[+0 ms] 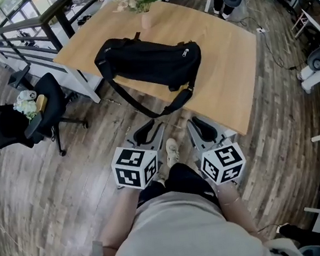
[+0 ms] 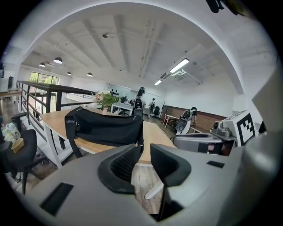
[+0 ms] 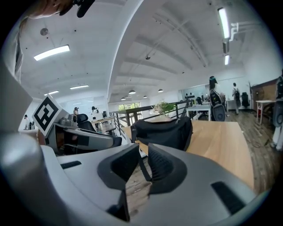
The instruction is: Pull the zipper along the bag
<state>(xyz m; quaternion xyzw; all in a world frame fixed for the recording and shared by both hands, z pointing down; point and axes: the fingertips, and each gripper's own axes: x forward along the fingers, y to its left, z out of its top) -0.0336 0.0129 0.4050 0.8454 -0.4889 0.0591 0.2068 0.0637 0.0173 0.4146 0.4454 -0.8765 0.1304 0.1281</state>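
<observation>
**Hovering short of the bag, zipper not touched yet**

Both grippers are hanging side by side in front of the person, off the near edge of the table (image 1: 231, 71), noses aimed at the bag (image 1: 147, 62). My guess is they're being carried in as a pair so one can pin the fabric while the other takes the pull.

The left gripper (image 2: 144, 150) is showing its jaws a little apart with nothing between them. The right gripper (image 3: 143, 152) is looking the same, a narrow gap and only floor and the far-off strap (image 1: 146, 106) showing through it.

The bag is lying lengthwise on the pale wooden table, well apart from both grippers. It's looking like soft black woven fabric, slumped and rounded, with its shoulder strap drooping off the table edge in a loop. The zipper pull (image 1: 185, 52) is glinting as a small metal tab near the bag's right end, so I'm betting the right gripper is going for that.

The jaw pads are looking dark, rubbery and ribbed, which should be helping on a small slippery tab.
</observation>
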